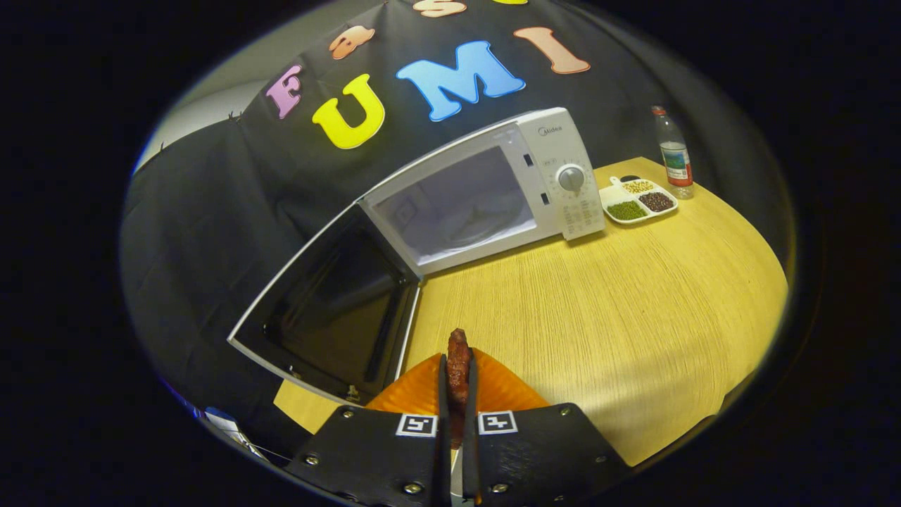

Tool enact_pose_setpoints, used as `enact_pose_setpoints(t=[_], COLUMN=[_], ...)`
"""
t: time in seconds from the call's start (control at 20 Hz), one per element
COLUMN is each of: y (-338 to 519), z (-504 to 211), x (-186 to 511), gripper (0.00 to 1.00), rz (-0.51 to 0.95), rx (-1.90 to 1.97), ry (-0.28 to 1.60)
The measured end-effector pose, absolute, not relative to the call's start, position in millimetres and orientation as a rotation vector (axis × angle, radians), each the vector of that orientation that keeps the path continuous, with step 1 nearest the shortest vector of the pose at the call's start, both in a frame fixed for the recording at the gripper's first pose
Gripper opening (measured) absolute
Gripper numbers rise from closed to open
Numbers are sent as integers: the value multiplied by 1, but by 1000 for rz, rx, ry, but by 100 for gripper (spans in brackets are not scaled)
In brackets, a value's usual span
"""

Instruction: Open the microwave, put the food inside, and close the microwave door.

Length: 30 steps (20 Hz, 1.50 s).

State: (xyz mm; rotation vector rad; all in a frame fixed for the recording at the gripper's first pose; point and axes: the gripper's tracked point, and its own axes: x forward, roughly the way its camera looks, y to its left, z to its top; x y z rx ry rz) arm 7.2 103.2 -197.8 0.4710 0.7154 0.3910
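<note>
Door (331,310) of the microwave (486,190) stands swung wide open ahead and to the left of the fingers, its dark glass panel facing up toward the camera, its white-framed lower edge reaching out past the near left corner of the wooden table (619,303). The door's hinge side meets the oven body just ahead of the fingers and slightly left. Beyond that, the cavity (457,208) lies open and pale, with a round turntable faintly visible inside; its front lip sits at table level. Right of the cavity runs the control panel with a round dial (571,178) and a keypad below it.

The gripper (457,380) is clamped on a piece of reddish-brown food (458,362), both fingers pressing its sides, the food's tip standing up beyond the fingertips. Under it sits an orange plate (503,391), at the table's near edge.

Between the fingers and the cavity the tabletop is bare wood. Farther right, beyond the fingers and beside the panel, a white divided tray (637,201) holds three heaps of beans, and a plastic bottle (674,151) stands just behind it near the table's far edge.
</note>
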Motion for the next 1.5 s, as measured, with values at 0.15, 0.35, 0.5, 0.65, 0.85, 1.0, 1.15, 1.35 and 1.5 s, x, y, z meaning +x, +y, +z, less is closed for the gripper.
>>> enact_pose_setpoints(t=[0.15, 0.35, 0.5, 0.65, 0.85, 1.0, 1.15, 1.35, 1.5], y=[108, 117, 122, 128, 134, 141, 146, 153, 158], z=[-188, -186, -185, -182, -190, -199, -204, -216, -230], x=[33, 74, 108, 141, 189, 221, 247, 280, 298], gripper=[7, 7, 7, 7, 7, 7, 6, 7, 6], rz=[394, 379, 365, 348, 304, 281, 256, 210, 186], rx=[501, 564, 588, 623, 698, 708, 677, 690, 715], ry=[676, 643, 601, 549, 503, 470, 422, 357, 358])
